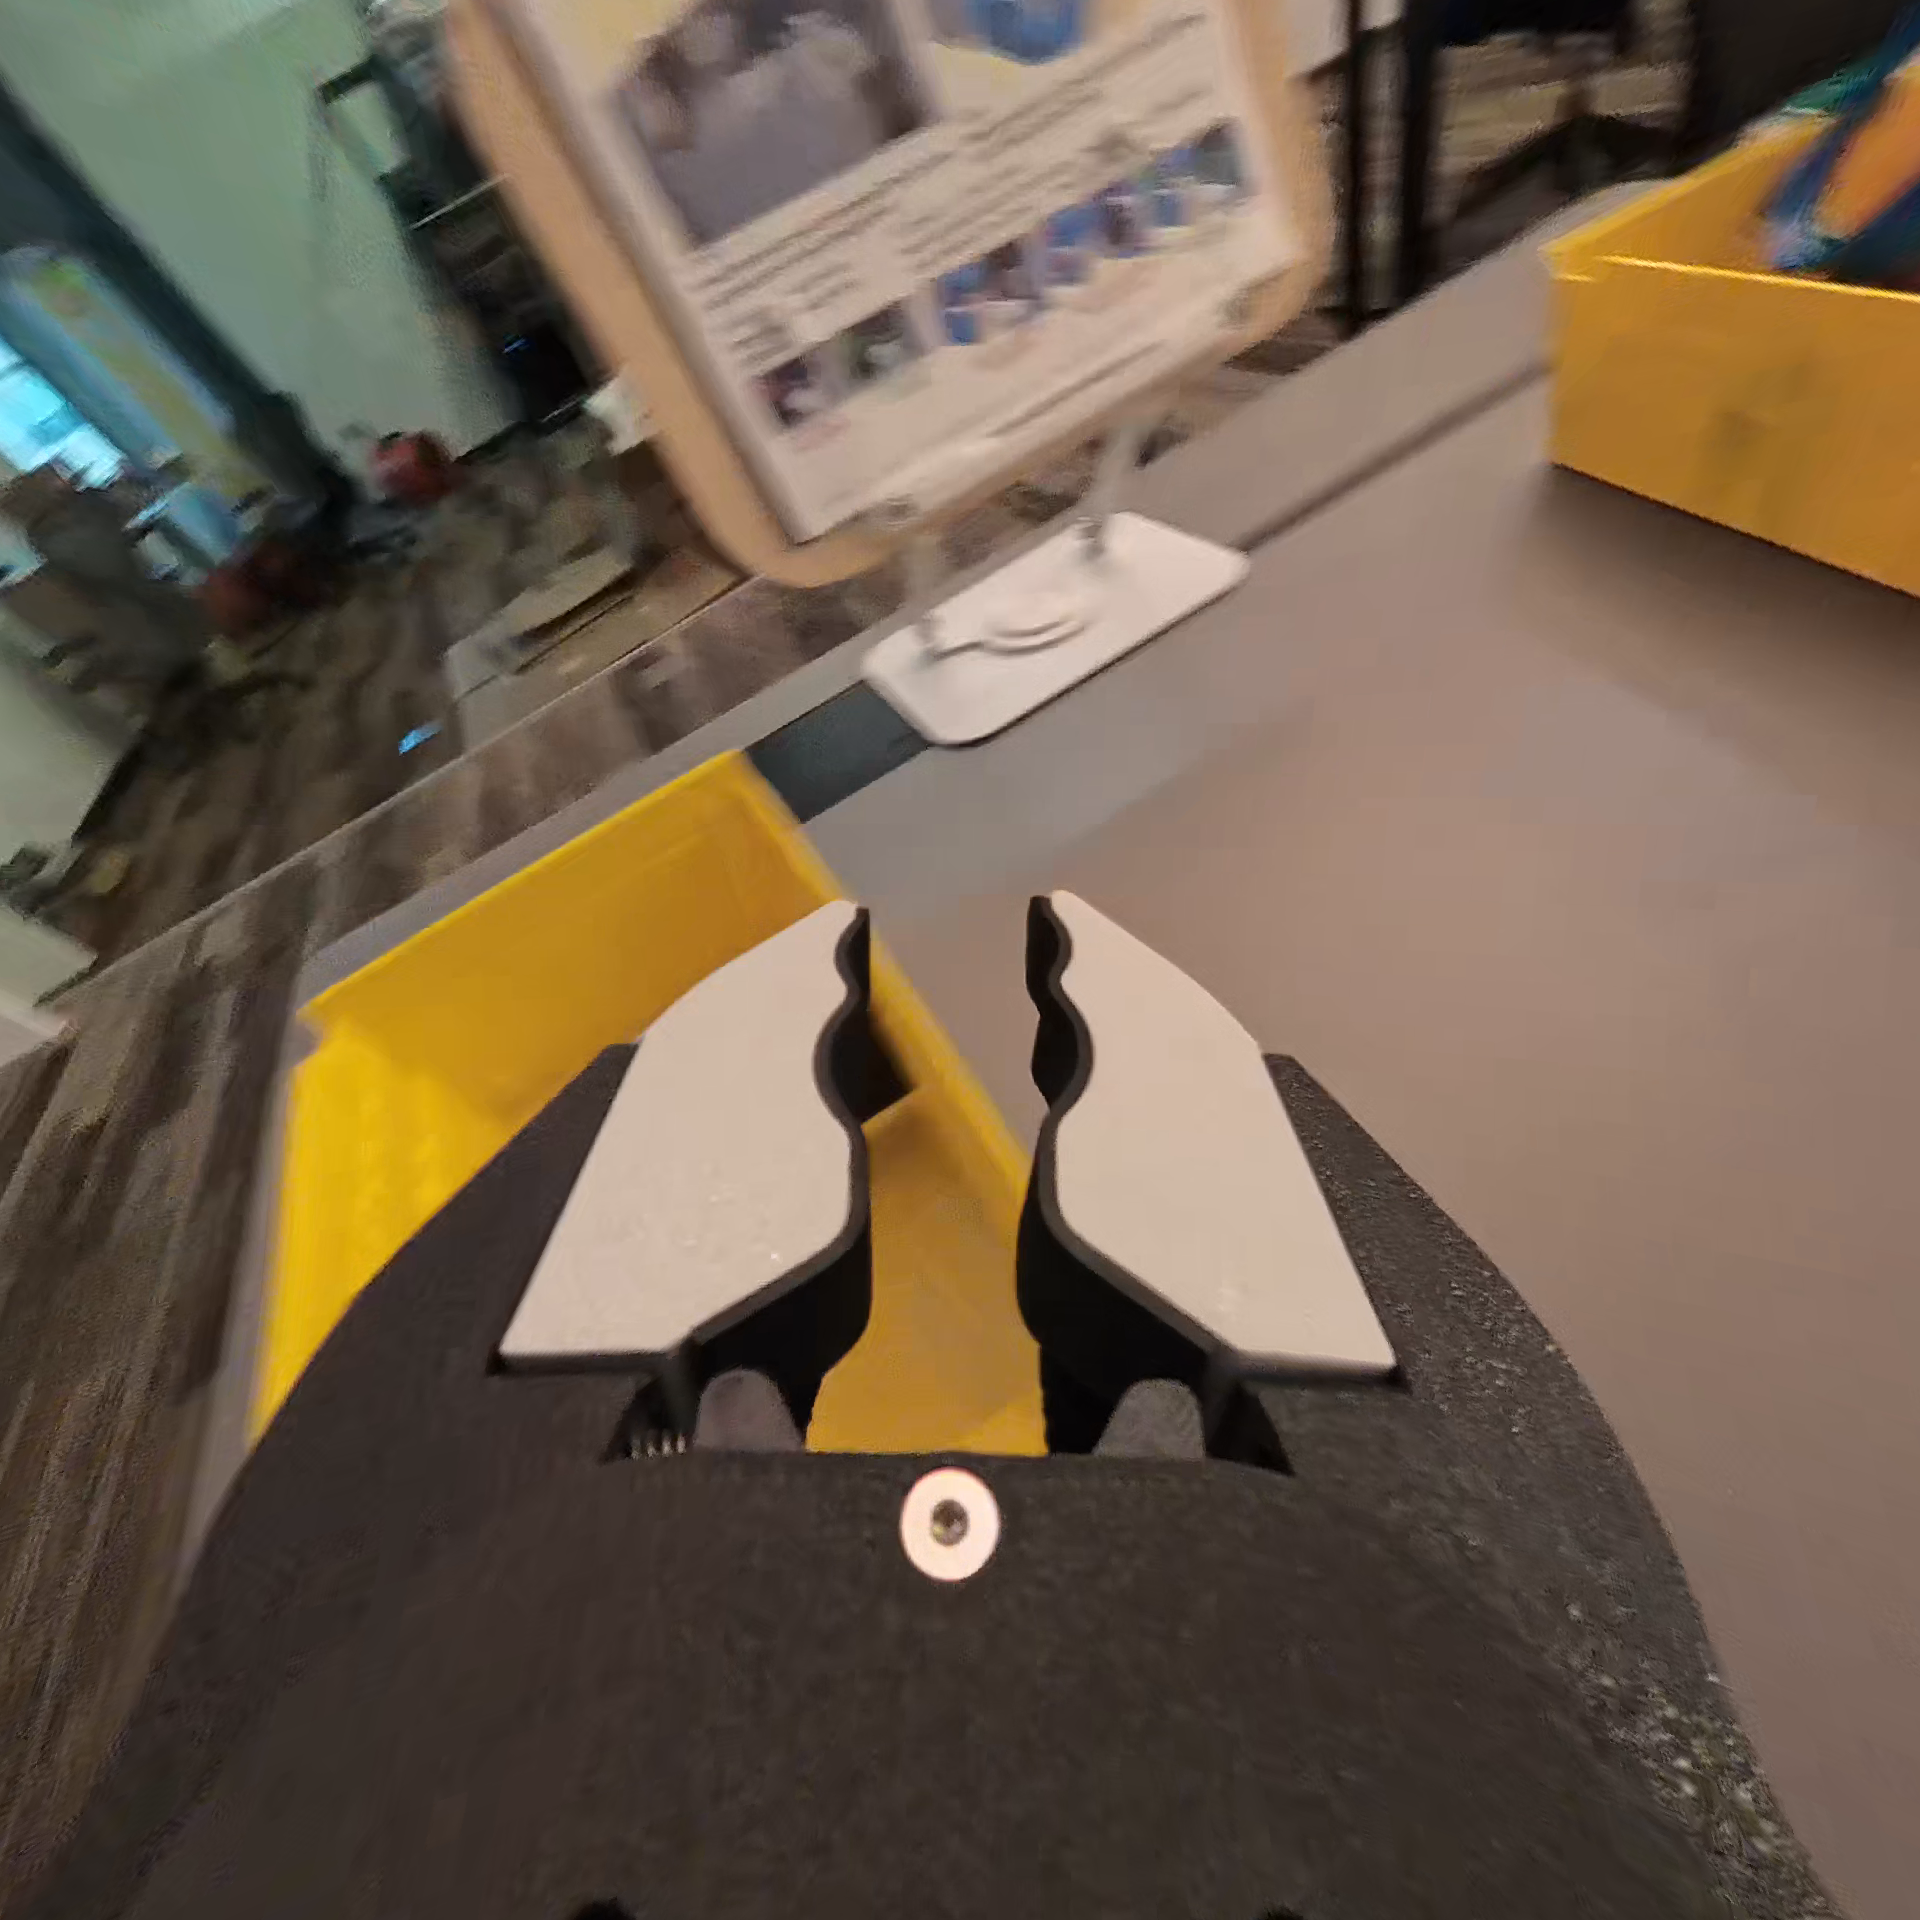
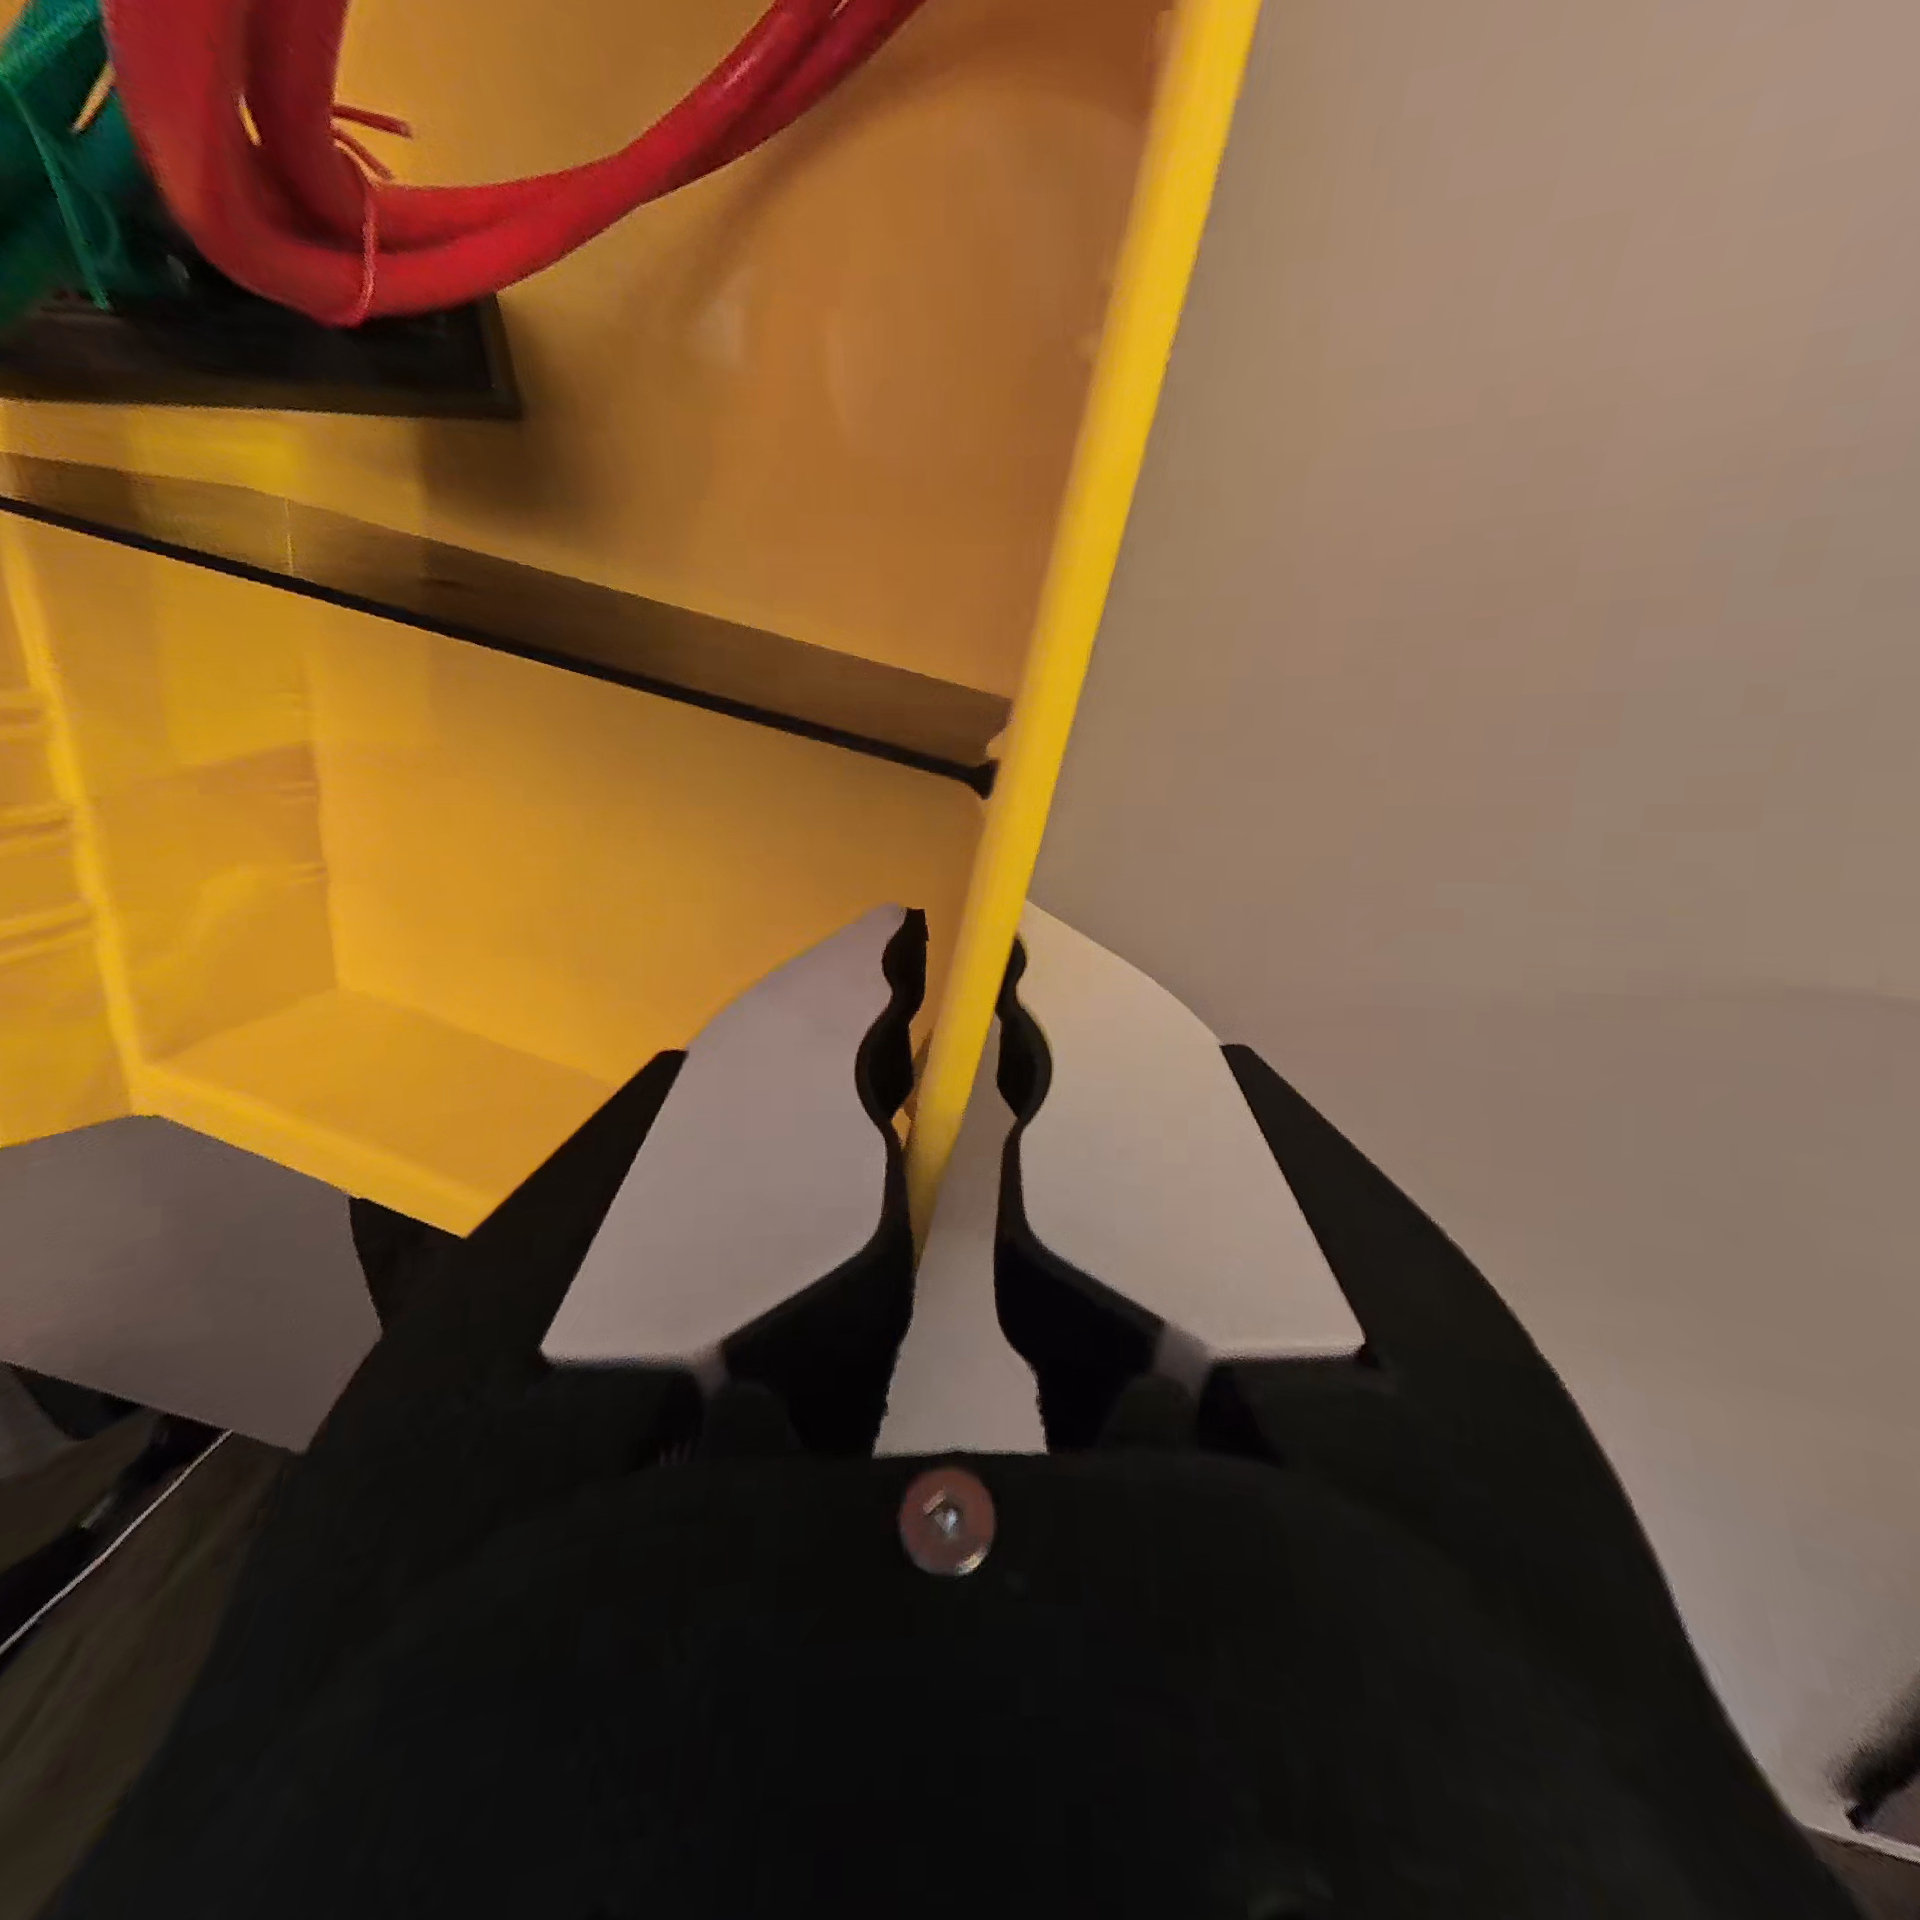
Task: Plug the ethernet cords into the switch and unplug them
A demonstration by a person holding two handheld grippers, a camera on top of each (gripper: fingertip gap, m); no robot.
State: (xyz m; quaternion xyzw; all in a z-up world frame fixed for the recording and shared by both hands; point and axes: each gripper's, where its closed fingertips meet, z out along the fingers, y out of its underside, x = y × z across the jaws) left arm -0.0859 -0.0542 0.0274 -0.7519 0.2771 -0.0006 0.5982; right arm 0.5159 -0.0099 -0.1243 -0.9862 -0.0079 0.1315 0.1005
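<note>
Two grippers, each over a yellow bin. Right gripper (image 2: 961, 930) is closed down on the side wall of a yellow bin (image 2: 1070, 644); the thin wall runs between its jaws, one finger inside the bin and one outside, over the pale tabletop (image 2: 1507, 623). Farther in, a black divider strip (image 2: 582, 649) crosses the bin floor. Past it, in the far compartment, a flat black device (image 2: 343, 358), probably the switch, lies partly under a thick looped red cord (image 2: 499, 223), with a green cord (image 2: 52, 208) bunched at the left edge; no plugs or ports can be made out, too blurred. Left gripper (image 1: 945, 909) has its jaws apart with nothing between them, hovering above the wall of another yellow bin (image 1: 540, 966) at the grey table (image 1: 1455, 935) edge; what shows of this bin's inside looks bare. Beyond, a white stand base (image 1: 1049, 623) holds a tilted, blurred printed sheet (image 1: 914, 239) on a light board. At far right a third yellow bin (image 1: 1725, 416) holds something blue and orange, not clear what. Floor and room clutter beyond are blurred.
</note>
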